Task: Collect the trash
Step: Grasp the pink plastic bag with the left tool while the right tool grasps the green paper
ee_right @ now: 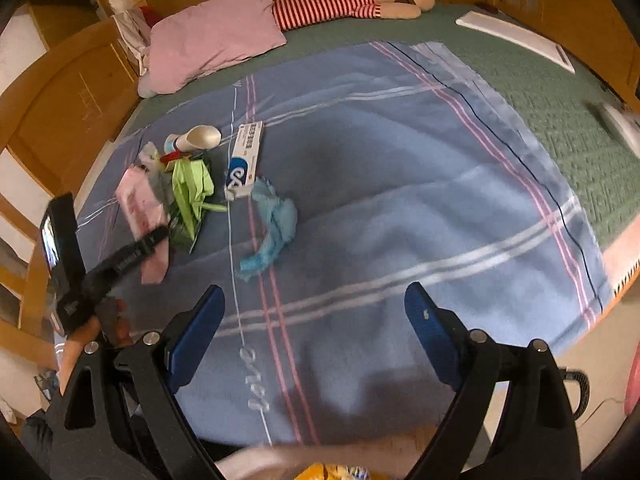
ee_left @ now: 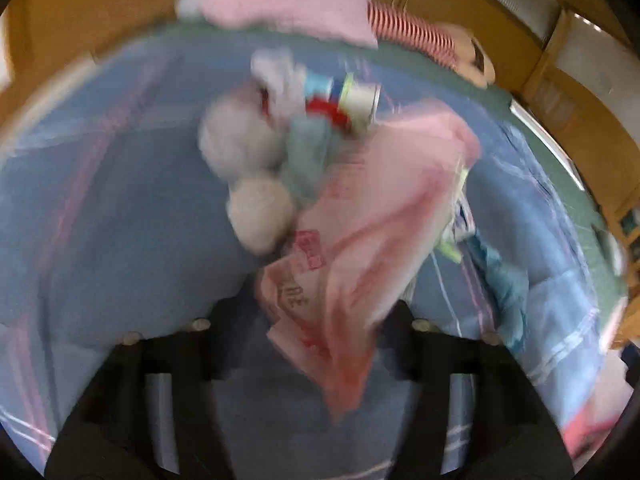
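Blue-padded fingers of the right tool stand nearest in the right wrist view, wide apart, with nothing between them, above a blue plaid blanket that covers a green bed. Trash lies in a small heap on the far left part of the blanket: a white and blue carton, a crumpled green wrapper, a blue crumpled plastic piece just beside the carton, and a white bottle lying on its side behind them. At the left edge of the heap the left tool reaches in, held by a hand, and its tip meets a pink plastic bag. The left wrist view is strongly blurred; there the pink plastic bag hangs between the black fingers of the left tool, which are partly closed, but I cannot tell if the pads really press on it. Beyond the bag, two pale crumpled balls and some coloured packaging lie close together on the blanket. At the head of the bed rest a pink pillow and a soft doll in a red striped shirt.
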{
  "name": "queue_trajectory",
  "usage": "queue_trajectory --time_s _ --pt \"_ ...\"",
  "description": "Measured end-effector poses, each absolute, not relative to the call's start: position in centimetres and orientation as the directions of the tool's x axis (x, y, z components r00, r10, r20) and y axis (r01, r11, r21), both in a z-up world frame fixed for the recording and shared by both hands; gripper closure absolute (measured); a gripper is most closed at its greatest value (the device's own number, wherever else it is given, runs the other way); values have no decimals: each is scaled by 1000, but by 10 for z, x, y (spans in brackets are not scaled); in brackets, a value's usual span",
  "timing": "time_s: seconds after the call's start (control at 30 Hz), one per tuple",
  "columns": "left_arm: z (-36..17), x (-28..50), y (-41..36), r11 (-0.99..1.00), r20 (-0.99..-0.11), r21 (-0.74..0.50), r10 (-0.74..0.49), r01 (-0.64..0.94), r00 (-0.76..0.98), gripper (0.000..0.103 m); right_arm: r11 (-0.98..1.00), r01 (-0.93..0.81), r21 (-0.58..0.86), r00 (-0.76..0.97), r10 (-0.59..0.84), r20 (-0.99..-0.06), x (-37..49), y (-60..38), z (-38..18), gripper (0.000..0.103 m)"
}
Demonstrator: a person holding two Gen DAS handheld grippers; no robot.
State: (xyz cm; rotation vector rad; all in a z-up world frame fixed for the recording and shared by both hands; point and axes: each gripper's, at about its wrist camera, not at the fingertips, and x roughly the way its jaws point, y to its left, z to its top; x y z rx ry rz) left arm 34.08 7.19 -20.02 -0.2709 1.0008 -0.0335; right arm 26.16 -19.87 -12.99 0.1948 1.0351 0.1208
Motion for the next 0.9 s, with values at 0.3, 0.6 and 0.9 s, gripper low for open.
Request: queue_trajectory --time_s 0.3,0.6,0.9 --pt "-169 275 114 906 -809 -376 -217 -196 546 59 951 -109 290 482 306 -821 337 -134 -153 13" --pt "-182 238 151 913 -888 -156 38 -378 458 58 986 -60 154 400 166 -901 404 -76 -204 28" --pt "-167 230 140 927 -835 -84 134 -365 534 58 983 -111 145 435 179 -882 366 -89 -181 85"
